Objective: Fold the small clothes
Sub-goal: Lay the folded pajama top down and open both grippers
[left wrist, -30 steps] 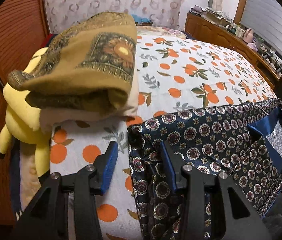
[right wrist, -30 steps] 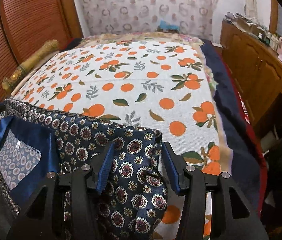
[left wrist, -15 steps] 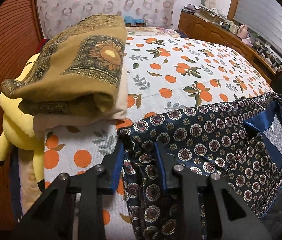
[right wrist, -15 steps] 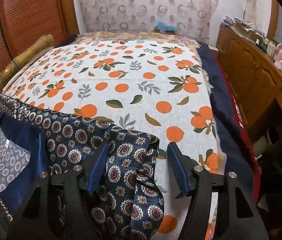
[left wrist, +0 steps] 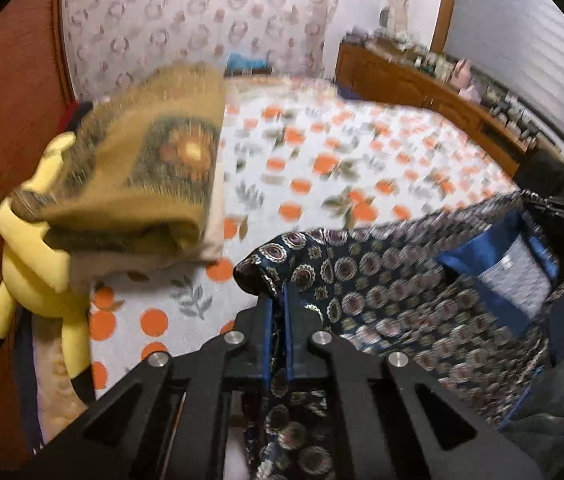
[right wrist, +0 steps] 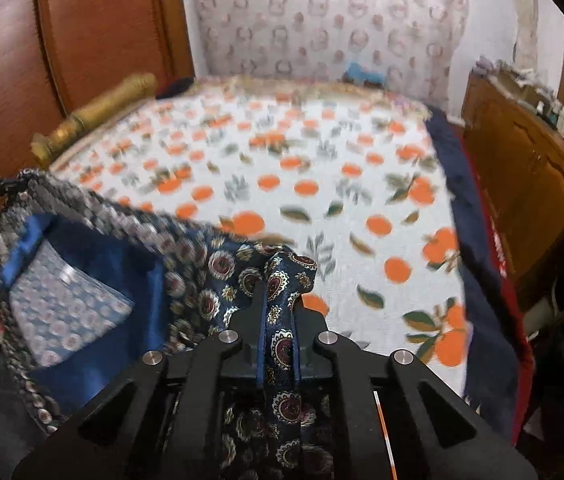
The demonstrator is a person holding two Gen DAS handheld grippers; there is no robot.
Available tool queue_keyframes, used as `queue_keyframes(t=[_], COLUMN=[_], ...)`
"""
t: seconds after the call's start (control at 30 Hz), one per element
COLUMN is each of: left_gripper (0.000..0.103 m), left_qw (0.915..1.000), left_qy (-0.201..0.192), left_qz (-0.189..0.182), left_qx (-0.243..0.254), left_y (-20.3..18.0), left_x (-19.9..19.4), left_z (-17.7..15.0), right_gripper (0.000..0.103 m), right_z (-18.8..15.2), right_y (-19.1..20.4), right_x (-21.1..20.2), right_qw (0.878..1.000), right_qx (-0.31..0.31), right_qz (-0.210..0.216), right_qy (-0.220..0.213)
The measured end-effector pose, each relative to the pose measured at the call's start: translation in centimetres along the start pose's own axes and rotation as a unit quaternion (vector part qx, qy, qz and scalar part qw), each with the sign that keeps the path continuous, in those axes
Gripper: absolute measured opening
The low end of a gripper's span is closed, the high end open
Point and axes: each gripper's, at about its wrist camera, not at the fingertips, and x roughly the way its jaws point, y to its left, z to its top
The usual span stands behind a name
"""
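Note:
A dark blue garment with round medallion print [left wrist: 381,280] hangs stretched between my two grippers above the near edge of the bed. Its plain blue lining and pale inner panel [left wrist: 509,276] face up. My left gripper [left wrist: 278,304] is shut on the garment's left corner. My right gripper [right wrist: 278,296] is shut on the right corner of the garment [right wrist: 210,264], which bunches between the pads. Each gripper shows small at the far side of the other's view.
The bed carries an orange-print sheet [left wrist: 321,168]. A folded mustard blanket [left wrist: 154,176] lies on a yellow plush toy [left wrist: 30,280] at the left edge. A wooden dresser [right wrist: 521,184] stands to the right, a wooden headboard [right wrist: 82,40] to the left.
Both grippers went from open around the garment's corners to shut on them, then lifted. The garment now hangs off the sheet between them.

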Motion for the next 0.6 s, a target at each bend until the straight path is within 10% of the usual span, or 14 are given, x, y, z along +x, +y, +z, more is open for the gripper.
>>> queue_keyframes(t=[0.6], left_gripper=[0.001], left_qw=[0.9735], left_qy=[-0.228], left_qz=[0.021], left_qx=[0.003], left_y=[-0.6], left_x=[-14.8], left_z=[11.9], right_gripper=[0.005], right_z=[13.4], right_y=[1.5], right_x=[-18.1], right_qw=[0.975], right_qx=[-0.065], right_qz=[-0.044], right_qy=[-0.210])
